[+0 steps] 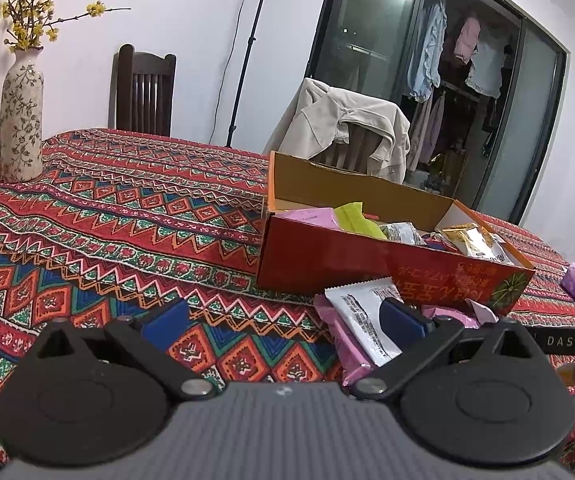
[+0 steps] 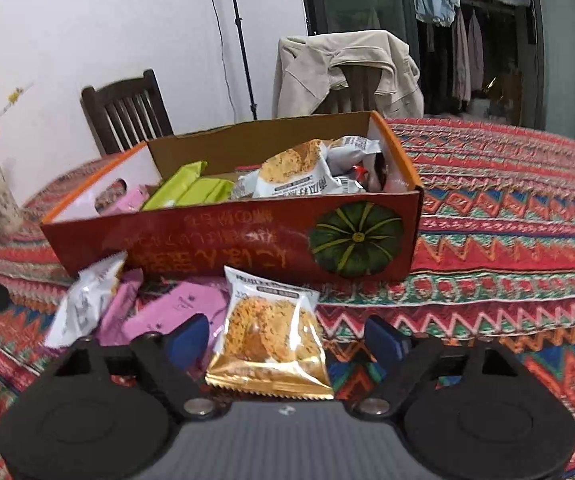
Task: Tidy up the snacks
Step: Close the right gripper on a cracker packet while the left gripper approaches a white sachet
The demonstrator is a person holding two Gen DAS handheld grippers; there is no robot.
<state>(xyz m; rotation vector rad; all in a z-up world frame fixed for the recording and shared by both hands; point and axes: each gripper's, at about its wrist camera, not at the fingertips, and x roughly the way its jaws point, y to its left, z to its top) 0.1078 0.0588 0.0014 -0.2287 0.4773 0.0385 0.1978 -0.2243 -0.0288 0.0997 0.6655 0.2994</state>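
Nearest the right wrist camera, a gold-edged clear snack packet lies on the patterned tablecloth between the blue pads of the right gripper. Its jaws stand apart and neither pad touches the wrapper, so nothing is grasped yet; there is a clear gap on the right side and a thinner one on the left. Just to its left sits a loose heap: a white packet lying over pink packets. Beyond them stands the red cardboard box, its near wall almost touching the far end of the gold packet, already holding green, pink and white packets.

To do this step well, I judge the pads should meet the packet across its middle, where the biscuit gives some body, not on the crimped foil edge, which would likely slip. The left pad sits close to the pink heap, so closing could pinch a neighbour too; shifting slightly right first would help. The lift then needs to clear the box's near wall before moving over the open space in the box's middle.

From the left wrist view, the left gripper is released and empty, one pad over the white packet. Wide bare cloth lies to its left, with a vase far off.
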